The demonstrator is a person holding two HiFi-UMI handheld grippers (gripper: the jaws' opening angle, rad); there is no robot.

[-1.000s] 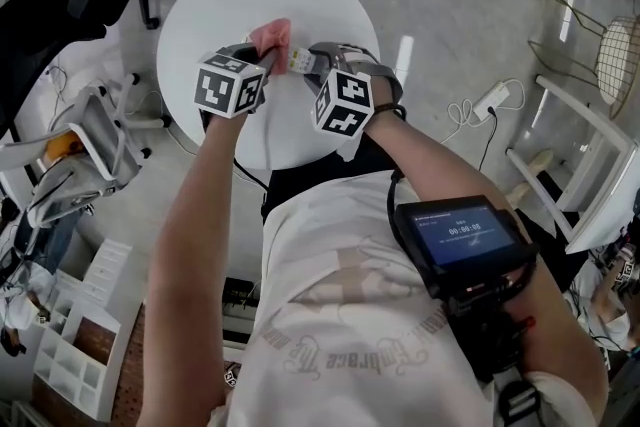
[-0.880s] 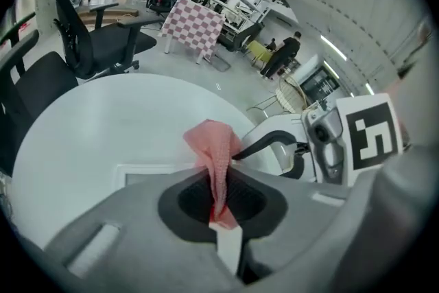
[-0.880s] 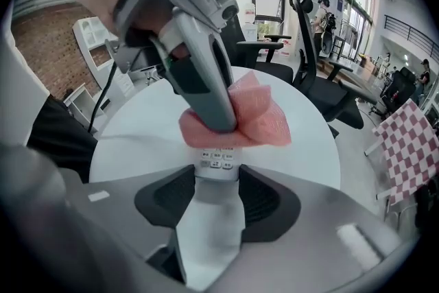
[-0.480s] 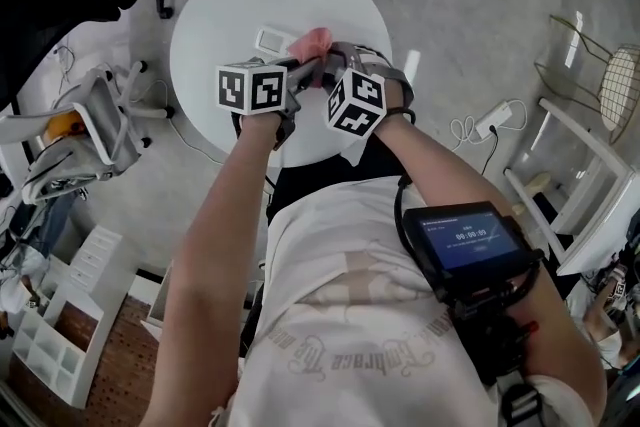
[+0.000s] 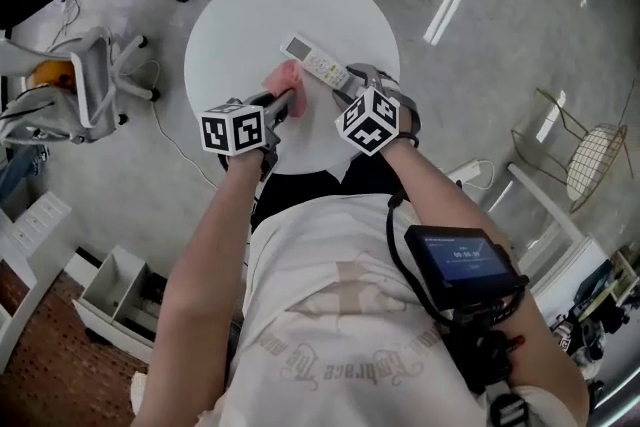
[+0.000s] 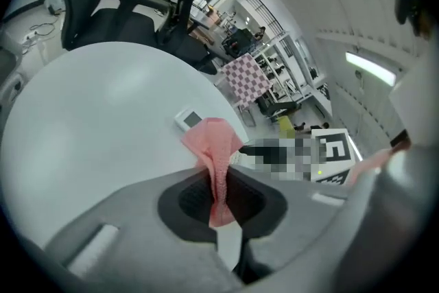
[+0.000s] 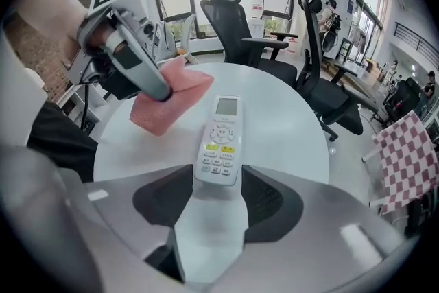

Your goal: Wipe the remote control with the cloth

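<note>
A white remote control (image 5: 315, 65) (image 7: 221, 141) lies slanted on the round white table (image 5: 250, 15). My right gripper (image 5: 347, 83) (image 7: 218, 183) has the remote's near end between its jaws. The jaws are opening, and a thin gap shows on each side of the remote. My left gripper (image 5: 280, 101) (image 6: 219, 178) is shut on a pink cloth (image 5: 283, 78) (image 6: 218, 154). The cloth hangs just left of the remote, close to its side, and I cannot tell whether they touch. The left gripper (image 7: 130, 55) and its cloth (image 7: 168, 99) also show in the right gripper view.
Black office chairs (image 7: 240, 24) stand past the far edge of the table. A white chair (image 5: 85, 85) is on the floor at the left. A wire chair (image 5: 595, 155) and a power strip (image 5: 465, 173) are at the right. A checked cloth (image 7: 405, 154) hangs to the right.
The left gripper has drawn the pink cloth off the remote toward the left and rolled. The remote now shows uncovered on the table. The right gripper stayed in place.
</note>
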